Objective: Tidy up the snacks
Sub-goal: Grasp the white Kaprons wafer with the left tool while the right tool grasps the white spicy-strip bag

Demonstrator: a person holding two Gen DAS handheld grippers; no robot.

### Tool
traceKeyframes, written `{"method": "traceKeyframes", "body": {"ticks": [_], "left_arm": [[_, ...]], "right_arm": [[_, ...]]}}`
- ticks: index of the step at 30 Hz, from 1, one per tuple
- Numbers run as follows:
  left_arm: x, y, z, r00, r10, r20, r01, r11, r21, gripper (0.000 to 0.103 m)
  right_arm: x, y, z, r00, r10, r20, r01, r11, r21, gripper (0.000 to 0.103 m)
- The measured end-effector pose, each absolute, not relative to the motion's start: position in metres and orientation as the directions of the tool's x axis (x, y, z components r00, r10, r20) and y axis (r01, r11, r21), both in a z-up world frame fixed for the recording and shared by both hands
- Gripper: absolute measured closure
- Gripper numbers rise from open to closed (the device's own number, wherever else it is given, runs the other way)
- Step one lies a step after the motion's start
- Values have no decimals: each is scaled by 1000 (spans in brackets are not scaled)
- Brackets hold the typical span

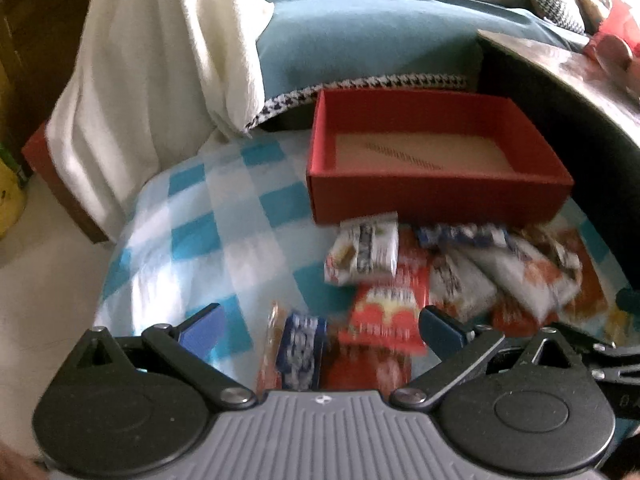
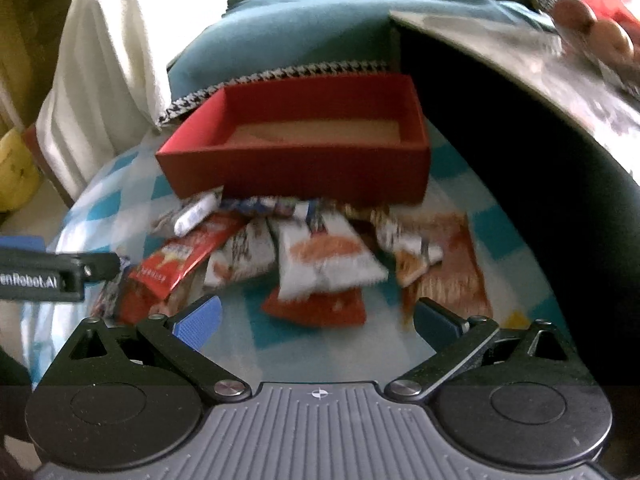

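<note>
A blue-and-white checked cloth [image 1: 192, 216] covers the table, with a teal sofa [image 1: 360, 40] and white throw [image 1: 160, 40] behind. Snack packets [image 2: 320, 256] lie heaped (blurred) against the empty red box [image 2: 304, 160]. The left gripper [image 1: 320, 330] and right gripper [image 2: 316, 320] hover with jaws apart.

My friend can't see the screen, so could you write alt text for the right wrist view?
An empty red box sits on a blue-checked cloth, with a loose pile of snack packets just in front of it. The right tongs hang open over the nearest packets, holding nothing.
</note>
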State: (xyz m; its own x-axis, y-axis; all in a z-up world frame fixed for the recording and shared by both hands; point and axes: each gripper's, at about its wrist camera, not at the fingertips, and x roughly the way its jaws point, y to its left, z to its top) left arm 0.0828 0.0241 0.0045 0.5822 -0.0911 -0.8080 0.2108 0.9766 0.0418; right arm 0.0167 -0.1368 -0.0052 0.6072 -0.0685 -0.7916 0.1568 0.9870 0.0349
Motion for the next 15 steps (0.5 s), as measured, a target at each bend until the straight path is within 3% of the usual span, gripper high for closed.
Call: {"method": "traceKeyframes", "body": {"ticks": [15], "left_arm": [[169,-4,-42,434,-127,-892,244,970,-19,5]], "right_arm": [[72,-161,-13,566,16,-824,70,995,67,0]]}}
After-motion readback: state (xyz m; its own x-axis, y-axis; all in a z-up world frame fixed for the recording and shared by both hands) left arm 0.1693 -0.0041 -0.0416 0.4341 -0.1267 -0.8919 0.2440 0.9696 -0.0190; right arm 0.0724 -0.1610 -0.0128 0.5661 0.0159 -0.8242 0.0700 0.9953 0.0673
